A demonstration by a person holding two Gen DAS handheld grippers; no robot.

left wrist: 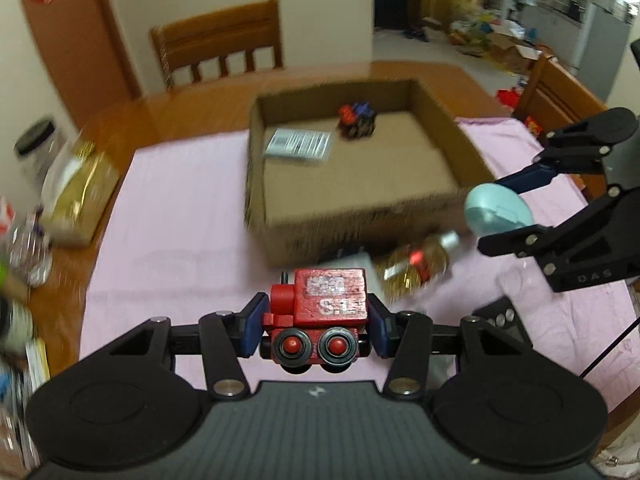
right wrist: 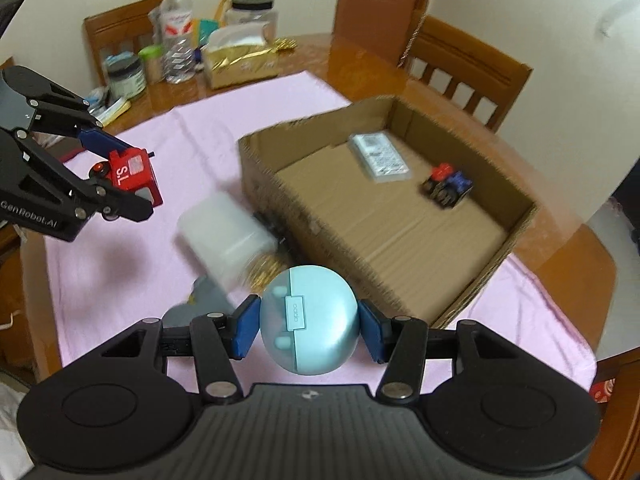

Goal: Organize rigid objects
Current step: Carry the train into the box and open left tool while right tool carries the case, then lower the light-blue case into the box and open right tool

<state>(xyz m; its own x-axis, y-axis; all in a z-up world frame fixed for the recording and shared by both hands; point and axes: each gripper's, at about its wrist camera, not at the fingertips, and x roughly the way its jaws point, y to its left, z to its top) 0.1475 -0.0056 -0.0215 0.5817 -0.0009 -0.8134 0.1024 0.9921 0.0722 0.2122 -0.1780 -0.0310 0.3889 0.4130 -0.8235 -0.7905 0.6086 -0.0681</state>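
My left gripper (left wrist: 316, 330) is shut on a red toy train (left wrist: 320, 312) with two round wheels, held above the pink cloth; it also shows in the right wrist view (right wrist: 134, 178). My right gripper (right wrist: 308, 330) is shut on a light blue round earbud case (right wrist: 308, 318), also seen in the left wrist view (left wrist: 496, 208) near the box's near right corner. An open cardboard box (left wrist: 256, 184) stands ahead on the cloth, also in the right wrist view (right wrist: 520, 236). It holds a small red and blue toy car (left wrist: 357, 120) and a flat labelled packet (left wrist: 299, 145).
A clear jar with gold-wrapped pieces (right wrist: 228, 236) lies on the pink cloth (left wrist: 168, 216) in front of the box. A gold tissue box (right wrist: 236, 60), a water bottle (right wrist: 178, 32) and jars stand at the table's far left. Wooden chairs (left wrist: 220, 44) surround the table.
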